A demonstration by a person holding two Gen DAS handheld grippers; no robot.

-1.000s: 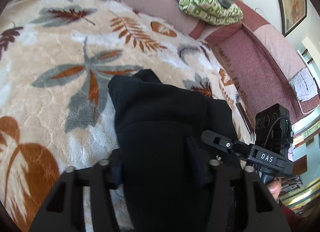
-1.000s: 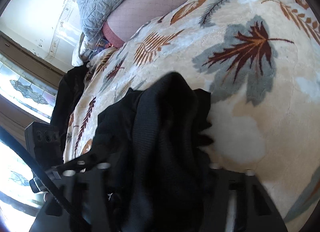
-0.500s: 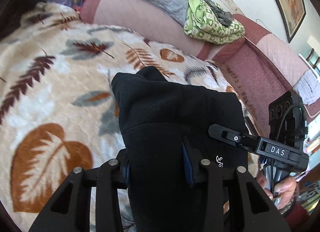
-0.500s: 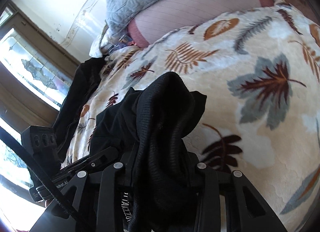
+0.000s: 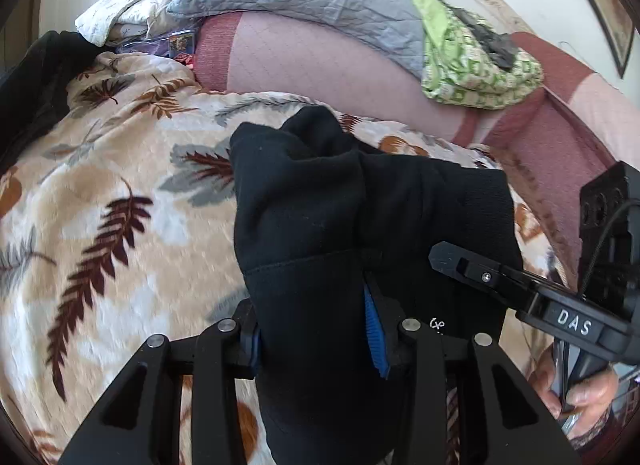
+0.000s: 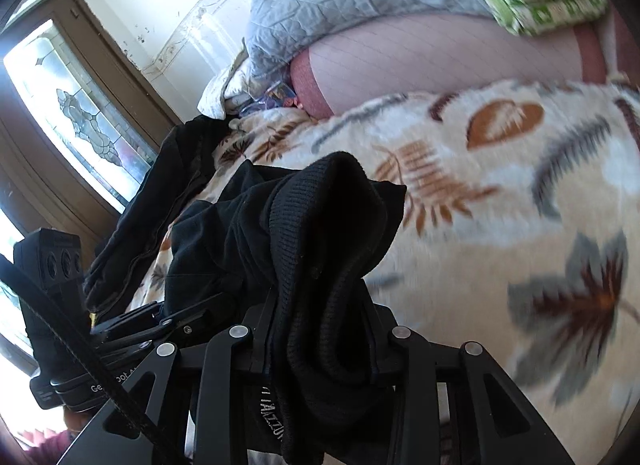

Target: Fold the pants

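Because the black pants point(image 5: 320, 233) are soft and floppy, they sag above the leaf blanket point(image 5: 120, 205). The left hand-held gripper point(image 5: 316, 337) and right hand-held gripper point(image 6: 320, 329) each pinch them, probably by the waistband.

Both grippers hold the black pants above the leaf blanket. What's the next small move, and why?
Probably lower both together onto the leaf blanket. The left gripper and right gripper are each clamped on the bunched black pants, which hang lifted; laying them flat seems needed before folding.
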